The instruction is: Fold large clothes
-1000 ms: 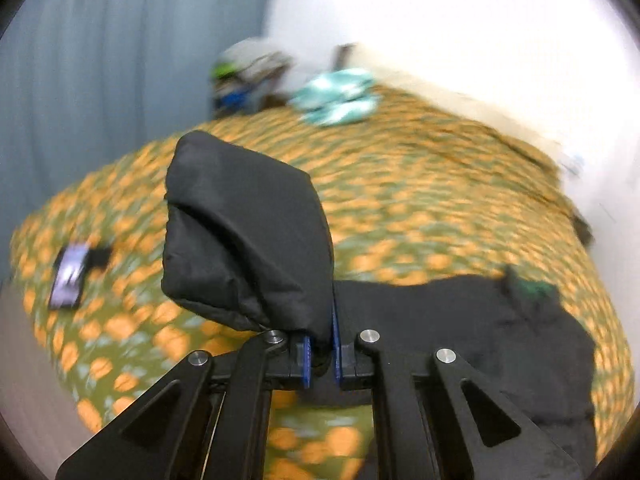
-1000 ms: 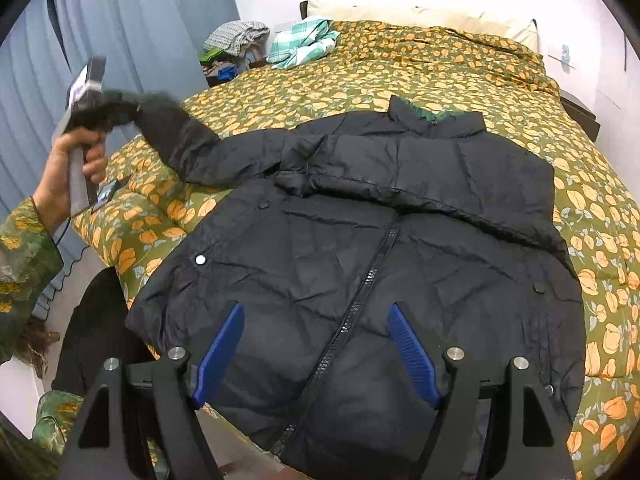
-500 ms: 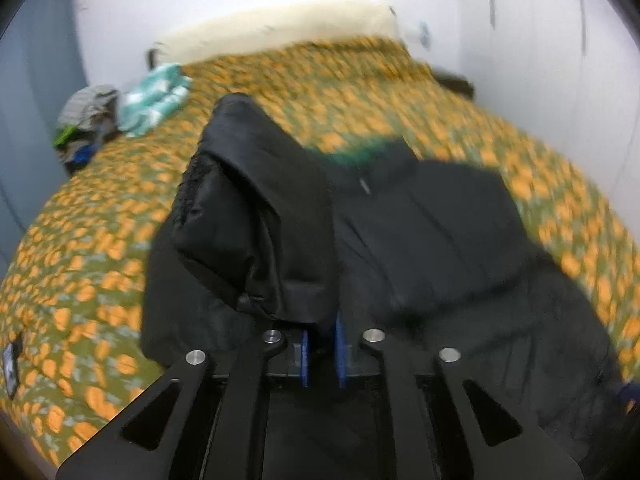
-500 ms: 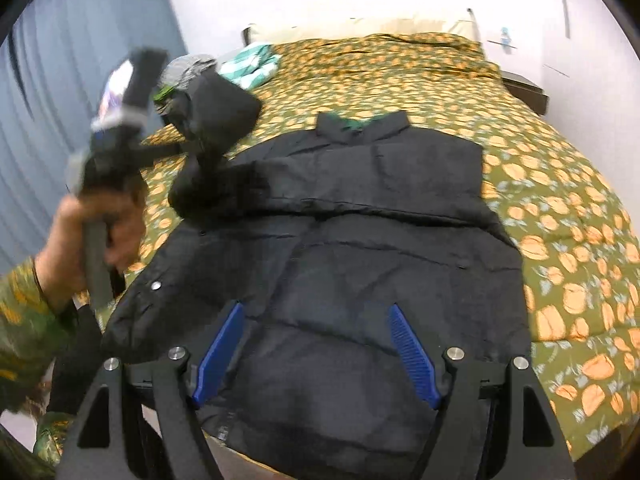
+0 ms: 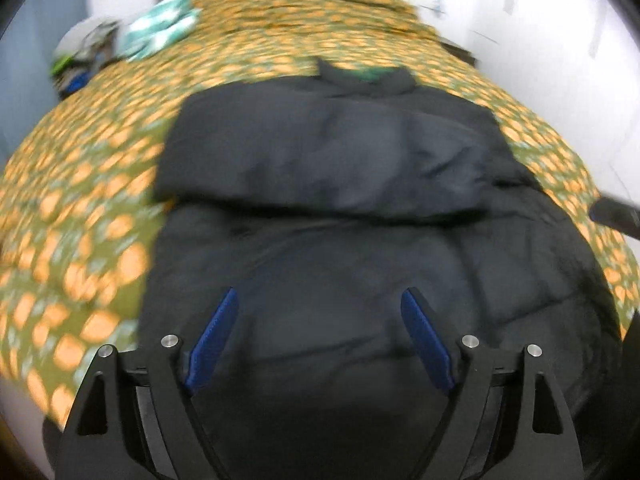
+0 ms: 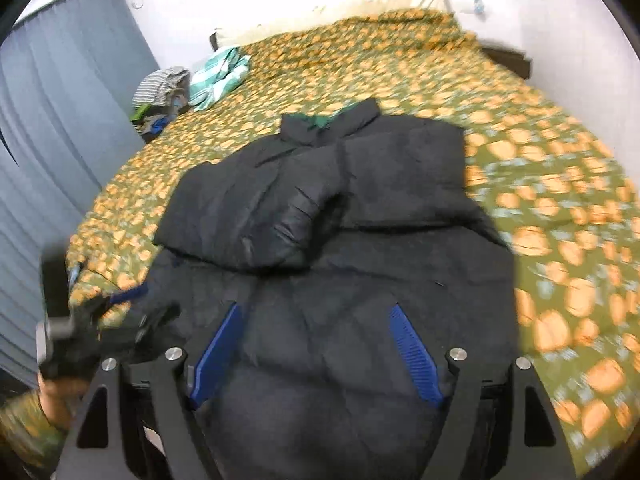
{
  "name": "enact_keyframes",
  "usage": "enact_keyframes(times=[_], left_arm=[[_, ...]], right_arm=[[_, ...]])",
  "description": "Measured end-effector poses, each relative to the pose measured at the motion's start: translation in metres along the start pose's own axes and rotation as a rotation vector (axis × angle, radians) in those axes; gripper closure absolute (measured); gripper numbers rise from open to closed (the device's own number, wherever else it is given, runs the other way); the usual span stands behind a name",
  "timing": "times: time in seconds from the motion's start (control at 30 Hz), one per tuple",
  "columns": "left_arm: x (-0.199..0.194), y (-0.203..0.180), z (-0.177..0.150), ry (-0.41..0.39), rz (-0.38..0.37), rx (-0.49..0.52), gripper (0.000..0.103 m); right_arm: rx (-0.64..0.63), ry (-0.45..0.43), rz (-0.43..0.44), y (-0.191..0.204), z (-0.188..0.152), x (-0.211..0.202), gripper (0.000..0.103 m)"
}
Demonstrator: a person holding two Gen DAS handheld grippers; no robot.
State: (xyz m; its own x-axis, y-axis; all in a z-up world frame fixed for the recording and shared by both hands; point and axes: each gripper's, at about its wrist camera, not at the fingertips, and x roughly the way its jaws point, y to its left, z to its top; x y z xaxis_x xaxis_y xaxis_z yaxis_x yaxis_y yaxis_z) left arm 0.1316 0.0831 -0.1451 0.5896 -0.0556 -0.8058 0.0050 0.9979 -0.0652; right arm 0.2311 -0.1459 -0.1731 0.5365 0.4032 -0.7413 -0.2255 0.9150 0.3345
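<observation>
A black puffer jacket (image 5: 360, 248) lies front up on the bed, collar (image 5: 362, 76) at the far end. Its sleeve (image 5: 320, 160) is folded across the chest and lies loose. My left gripper (image 5: 319, 294) hovers over the jacket's lower part, its jaws opening with nothing between them. In the right wrist view the same jacket (image 6: 360, 280) and folded sleeve (image 6: 280, 216) show. My right gripper (image 6: 316, 310) hangs over the hem, its jaws wide and opening slightly, holding nothing. The left gripper (image 6: 80, 320) appears blurred at the left, held by a hand (image 6: 52, 392).
A bedspread (image 6: 540, 200) with orange flowers covers the bed. A pile of clothes (image 6: 164, 92) and a folded green-checked cloth (image 6: 218, 76) sit at the far left corner. A grey curtain (image 6: 60, 120) hangs on the left, and white walls stand behind and on the right.
My left gripper carried the sleeve across onto the jacket's chest, let it go and opened, then came down toward the hem. The right gripper shifted sideways and stayed open.
</observation>
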Motion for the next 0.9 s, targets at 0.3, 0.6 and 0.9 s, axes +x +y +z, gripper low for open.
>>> enact_keyframes(times=[0.3, 0.6, 0.9], left_arm=[[0.001, 0.059, -0.029, 0.019, 0.053, -0.226, 0.018], [0.001, 0.073, -0.042, 0.019, 0.052, -0.248, 0.018], [0.002, 0.072, -0.045, 0.033, 0.058, -0.233, 0.019]], right_arm=[[0.104, 0.115, 0.037, 0.008, 0.056, 0.131, 0.024], [-0.023, -0.092, -0.040, 0.042, 0.132, 0.090, 0.092], [0.071, -0.160, -0.166, -0.044, 0.188, 0.099, 0.093]])
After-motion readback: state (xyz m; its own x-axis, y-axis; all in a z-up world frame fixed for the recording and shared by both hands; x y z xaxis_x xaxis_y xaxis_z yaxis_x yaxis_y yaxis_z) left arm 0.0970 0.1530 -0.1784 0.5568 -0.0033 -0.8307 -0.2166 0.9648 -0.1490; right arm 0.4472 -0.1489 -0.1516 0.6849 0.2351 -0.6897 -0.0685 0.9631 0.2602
